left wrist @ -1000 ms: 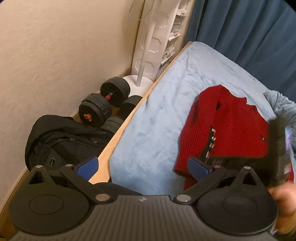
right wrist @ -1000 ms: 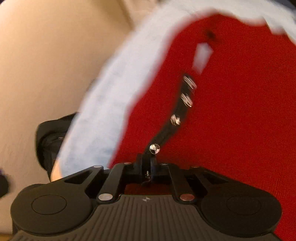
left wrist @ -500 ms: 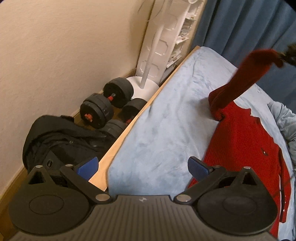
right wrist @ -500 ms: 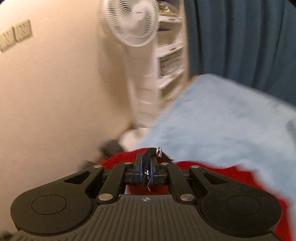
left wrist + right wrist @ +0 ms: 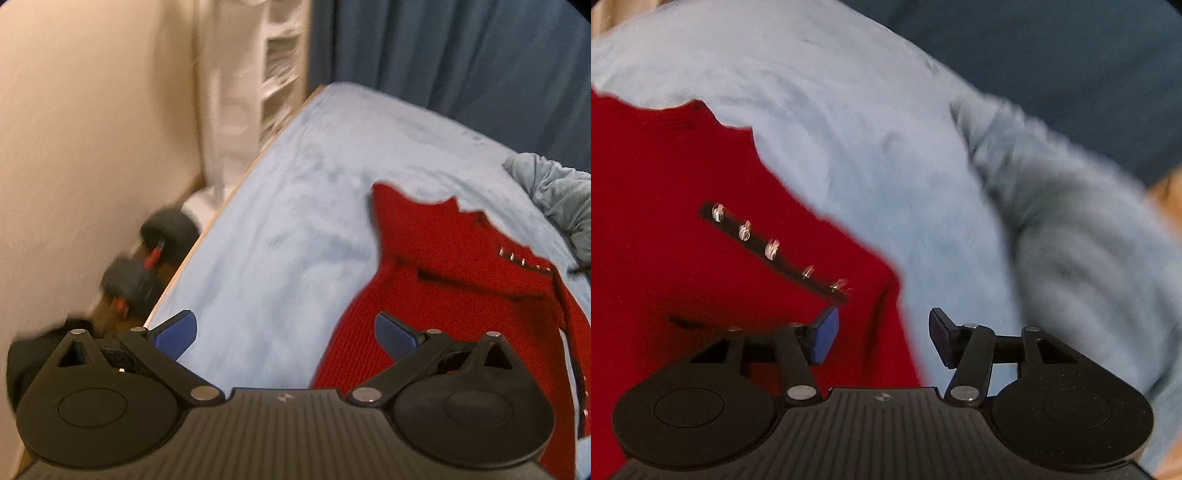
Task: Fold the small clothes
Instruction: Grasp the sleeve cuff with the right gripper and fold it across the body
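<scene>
- Right wrist view: the right gripper (image 5: 882, 338) has just been opening, its jaws now parted with nothing pinched between them; they hang over the edge of the red sweater (image 5: 683, 221).
- The sweater lies spread on the light blue bed (image 5: 849, 122) (black strip of metal snaps (image 5: 772, 247) facing up).
- Left gripper (image 5: 284, 334) stands wide open and empty, over the bed beside the sweater (image 5: 443, 295).
</scene>
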